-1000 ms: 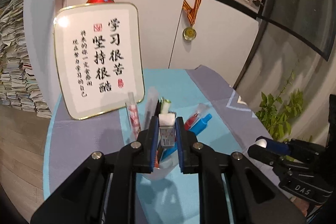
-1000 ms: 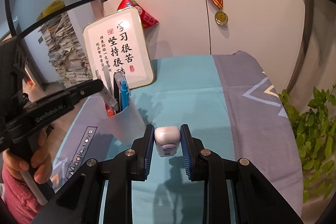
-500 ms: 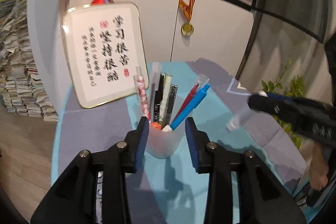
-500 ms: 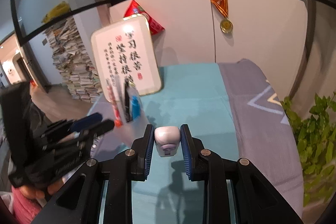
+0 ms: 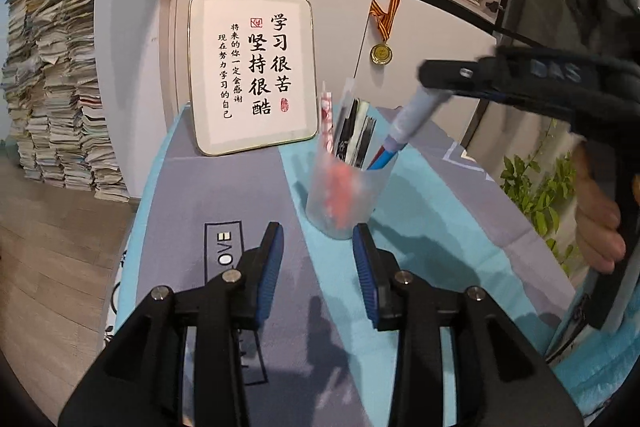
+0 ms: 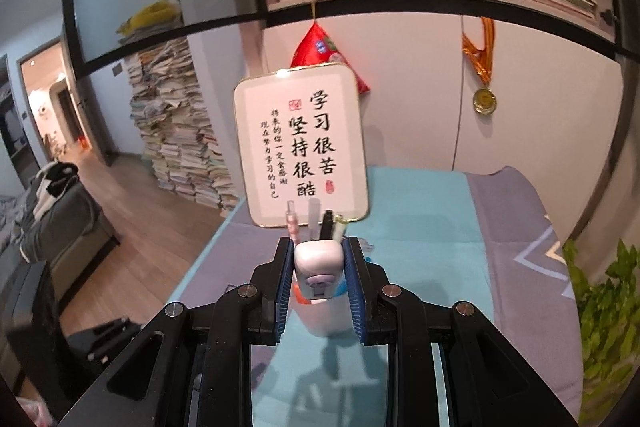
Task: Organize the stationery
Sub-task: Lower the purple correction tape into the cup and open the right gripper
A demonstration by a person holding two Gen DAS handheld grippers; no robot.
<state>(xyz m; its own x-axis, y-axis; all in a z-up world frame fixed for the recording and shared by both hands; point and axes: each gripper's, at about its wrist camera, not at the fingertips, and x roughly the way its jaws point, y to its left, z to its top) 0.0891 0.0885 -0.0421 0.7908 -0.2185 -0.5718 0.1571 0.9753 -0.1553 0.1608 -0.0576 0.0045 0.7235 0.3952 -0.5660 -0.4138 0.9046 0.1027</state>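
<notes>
**Holding a small white piece above the pen cup**

Clamped between the pads of the right gripper (image 6: 319,273) is a small white and lilac piece (image 6: 319,267) — what it is exactly cannot be told, though a correction tape or eraser is likely. It is held by its flat sides, directly above the cup (image 6: 325,319) in the right wrist view. It is judged light, rigid and smooth-shelled, so a side grip on the widest faces is best; a loose squeeze could let it slip. The left gripper (image 5: 318,267) stands apart and empty, just short of the cup (image 5: 346,195). The cup is thin translucent plastic, already crowded with pens (image 5: 384,155) — light and easily tipped, so it is best steadied low on its wall. It stands on the mat (image 5: 432,219).
</notes>
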